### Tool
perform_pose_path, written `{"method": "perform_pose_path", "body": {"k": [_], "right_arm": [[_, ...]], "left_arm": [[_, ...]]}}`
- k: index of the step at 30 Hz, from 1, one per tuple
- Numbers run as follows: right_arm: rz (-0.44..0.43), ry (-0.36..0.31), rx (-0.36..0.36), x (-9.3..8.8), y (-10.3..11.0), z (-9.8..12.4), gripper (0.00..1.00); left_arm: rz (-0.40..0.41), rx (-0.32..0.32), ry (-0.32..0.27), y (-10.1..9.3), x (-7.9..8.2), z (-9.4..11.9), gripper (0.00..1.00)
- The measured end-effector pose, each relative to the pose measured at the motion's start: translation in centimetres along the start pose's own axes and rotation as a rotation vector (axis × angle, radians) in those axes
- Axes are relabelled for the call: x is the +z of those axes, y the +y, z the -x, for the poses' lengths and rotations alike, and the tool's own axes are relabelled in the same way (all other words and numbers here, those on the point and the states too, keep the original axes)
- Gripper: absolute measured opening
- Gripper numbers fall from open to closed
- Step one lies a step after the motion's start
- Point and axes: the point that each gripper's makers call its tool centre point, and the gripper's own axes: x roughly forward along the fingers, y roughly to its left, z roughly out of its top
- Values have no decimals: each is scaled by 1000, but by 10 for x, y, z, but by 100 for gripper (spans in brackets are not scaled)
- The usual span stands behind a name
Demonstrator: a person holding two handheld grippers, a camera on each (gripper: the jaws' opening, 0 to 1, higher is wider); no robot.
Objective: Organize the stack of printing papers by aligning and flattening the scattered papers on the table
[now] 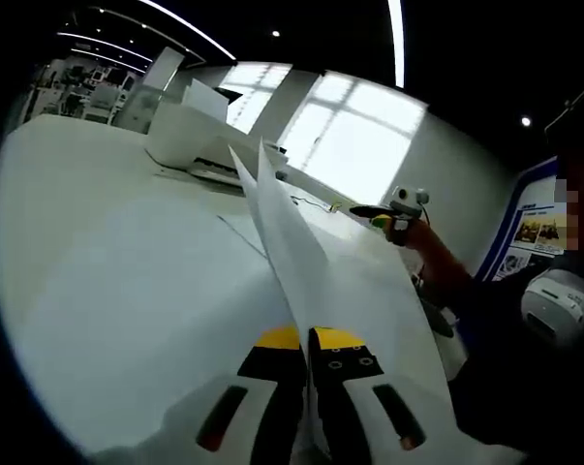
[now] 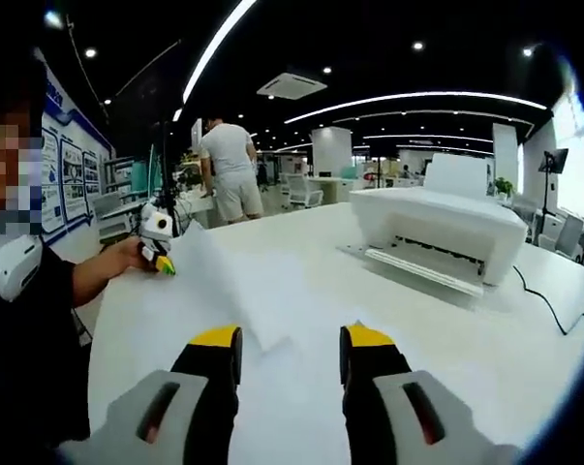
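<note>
the left gripper (image 1: 307, 363) is clenched on the near edge of the papers (image 1: 311, 252), lifted off the table (image 1: 107, 252) with their long axis running away, while the right gripper (image 2: 290, 360) hangs released over them

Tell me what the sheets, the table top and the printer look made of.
Sheets: thin white paper, matte; they bend and stand on edge in the left gripper. Table: smooth white top, faintly glossy, perhaps laminate. Printer: white moulded plastic, judging by its rounded casing.
</note>
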Motion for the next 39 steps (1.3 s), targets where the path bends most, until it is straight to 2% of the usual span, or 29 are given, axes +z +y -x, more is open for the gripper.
{"method": "perform_pose_path", "body": {"k": [4,7,14,21,25,29,33,39], "right_arm": [[-4,3,-5,-2,1,3,39],[-19,9,-45,-11,-4,19,40],[-42,6,-93,-22,-13,43,42],[-53,6,-174,-32,-27,67,45],[-47,30,-212,-43,-35,75,50],[-30,71,-253,-56,-42,83,62],[-38,80,-270,-65,-48,89,66],[-29,127,-323,-82,-61,98,78]], "left_arm": [[-2,-1,0,0,0,0,7],[-12,-11,-14,-2,2,1,6],[-10,-12,-13,-3,2,0,7],[-10,-12,-12,-3,2,0,7],[-10,-13,-12,-2,2,0,7],[-10,-13,-11,-4,1,-1,7],[-9,-13,-11,-4,1,-1,7],[-9,-13,-11,-3,1,-1,7]]}}
